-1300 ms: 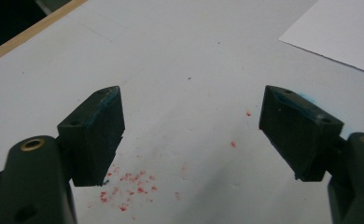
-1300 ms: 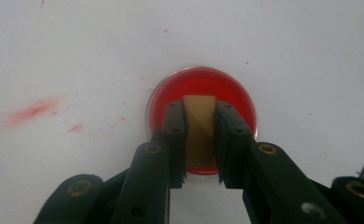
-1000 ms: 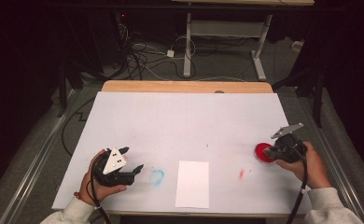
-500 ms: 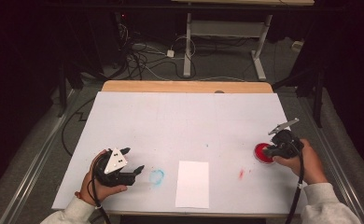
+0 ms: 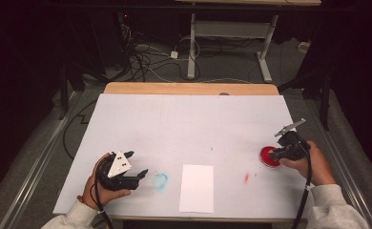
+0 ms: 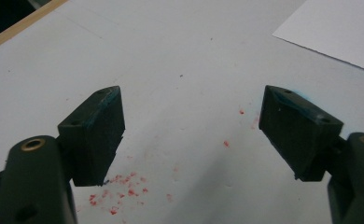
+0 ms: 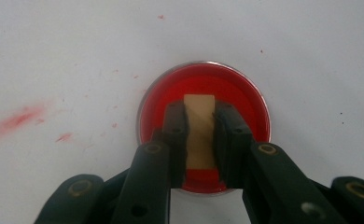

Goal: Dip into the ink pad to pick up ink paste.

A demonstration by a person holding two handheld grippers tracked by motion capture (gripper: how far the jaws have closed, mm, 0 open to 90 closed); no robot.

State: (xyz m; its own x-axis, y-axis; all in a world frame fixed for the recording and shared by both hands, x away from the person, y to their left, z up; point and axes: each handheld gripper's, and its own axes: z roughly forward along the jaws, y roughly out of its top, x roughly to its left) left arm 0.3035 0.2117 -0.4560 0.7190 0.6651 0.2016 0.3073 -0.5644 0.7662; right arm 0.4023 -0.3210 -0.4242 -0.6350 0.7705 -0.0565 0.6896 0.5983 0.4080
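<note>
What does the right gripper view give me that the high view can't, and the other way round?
Right gripper view: the right gripper shut on a tan block over the round red dish, with a red smear to one side. High view: the open left gripper, a blue smudge, a white sheet of paper and the floor cables. Both: the dish, right gripper and white table top.

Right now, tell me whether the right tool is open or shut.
Shut. In the right gripper view the right tool has both black jaws pressed against the sides of a tan block, over the round red dish.
</note>
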